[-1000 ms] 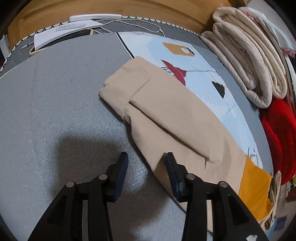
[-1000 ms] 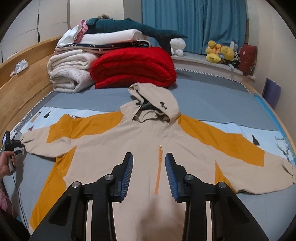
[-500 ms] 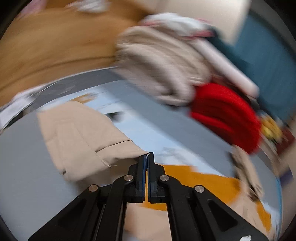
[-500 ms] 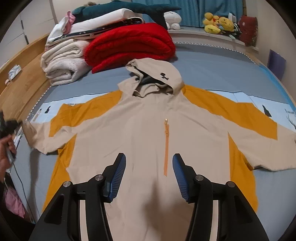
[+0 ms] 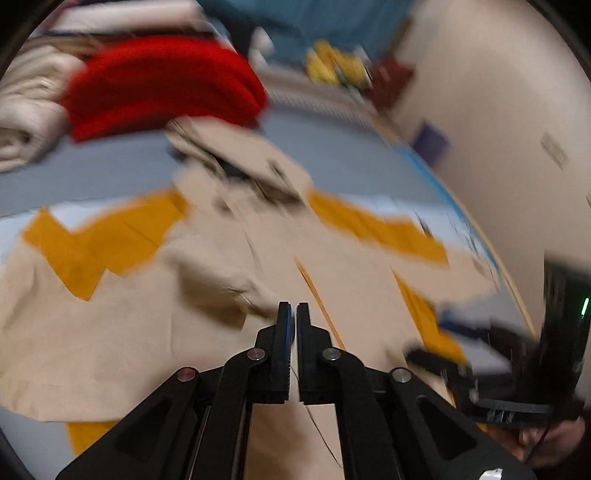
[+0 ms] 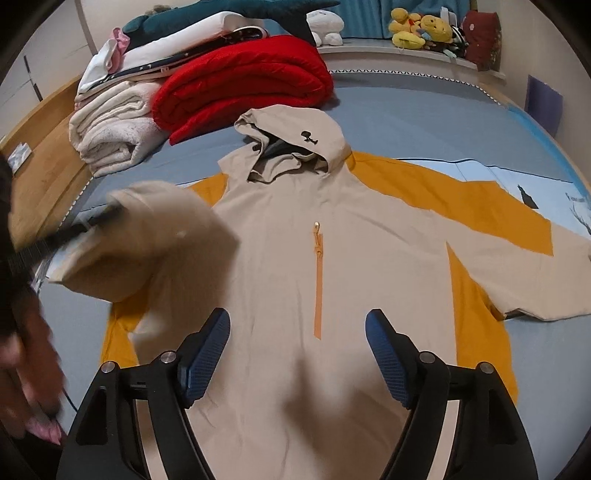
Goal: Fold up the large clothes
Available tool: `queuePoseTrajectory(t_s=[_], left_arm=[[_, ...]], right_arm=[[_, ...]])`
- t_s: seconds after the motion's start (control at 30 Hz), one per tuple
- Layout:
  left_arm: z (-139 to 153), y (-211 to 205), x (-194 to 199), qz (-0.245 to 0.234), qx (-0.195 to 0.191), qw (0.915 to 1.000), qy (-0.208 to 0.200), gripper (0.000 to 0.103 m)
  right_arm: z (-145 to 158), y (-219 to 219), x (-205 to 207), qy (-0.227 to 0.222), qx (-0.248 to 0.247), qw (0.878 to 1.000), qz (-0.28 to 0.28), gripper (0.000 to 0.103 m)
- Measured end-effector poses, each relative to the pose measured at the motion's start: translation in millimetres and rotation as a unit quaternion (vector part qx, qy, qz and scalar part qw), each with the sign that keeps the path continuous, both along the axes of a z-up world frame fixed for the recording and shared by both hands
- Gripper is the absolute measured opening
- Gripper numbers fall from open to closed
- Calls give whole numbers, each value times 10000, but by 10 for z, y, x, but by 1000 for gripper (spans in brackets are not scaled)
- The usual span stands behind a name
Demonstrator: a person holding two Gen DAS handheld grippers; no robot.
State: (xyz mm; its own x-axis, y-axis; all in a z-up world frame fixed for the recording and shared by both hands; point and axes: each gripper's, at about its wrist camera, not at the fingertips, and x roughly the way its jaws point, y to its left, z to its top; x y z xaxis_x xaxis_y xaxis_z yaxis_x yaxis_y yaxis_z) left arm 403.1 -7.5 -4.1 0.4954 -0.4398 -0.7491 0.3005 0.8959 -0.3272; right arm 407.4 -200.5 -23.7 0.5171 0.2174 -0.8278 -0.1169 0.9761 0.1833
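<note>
Partly, we lose detail to motion blur: the whole left wrist view is smeared, and in the right wrist view the raised left sleeve and the person's hand at the left edge are blurred. We cannot make out the fabric edge at the left gripper in its own view; its jaws stand clenched, and in the right wrist view its dark fingers reach into the lifted sleeve cuff, so we read it as grasping that sleeve. The beige and orange hooded jacket lies face up on the grey-blue bed cover, hood toward the bedding stack, its right sleeve spread flat; the hem is cut off by the lower frame edge.

The right gripper points steeply down over the jacket's lower front, below the orange zipper strip. Its jaws are opening, with nothing pressed between the blue ribbed pads.

Beyond the hood we see a folded red quilted blanket beside rolled cream fleece blankets. Yellow plush toys sit on the far ledge.
</note>
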Motion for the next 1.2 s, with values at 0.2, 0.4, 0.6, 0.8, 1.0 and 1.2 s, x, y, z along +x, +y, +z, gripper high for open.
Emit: queuePoseTrajectory(t_s=[0.2, 0.4, 0.6, 0.8, 1.0, 1.2], left_arm=[[593, 581, -160, 722, -187, 9971, -130, 17], [682, 1274, -383, 1911, -145, 9812, -231, 19], [601, 1563, -184, 2304, 743, 9697, -337, 19], [575, 1879, -82, 2527, 582, 9653, -299, 19], [545, 2129, -36, 2797, 563, 9581, -243, 19], [534, 2295, -11, 2958, 622, 9530, -203, 19]], right_arm=[[58, -34, 51, 47, 325, 9994, -106, 49], [-152, 63, 61, 483, 627, 9968, -54, 45], [-791, 49, 74, 1773, 1231, 9763, -176, 48], [-1288, 188, 38, 2536, 1198, 9597, -157, 49], [-1369, 203, 60, 2414, 1257, 9615, -381, 18], [-750, -43, 231, 1240, 1272, 9825, -568, 2]])
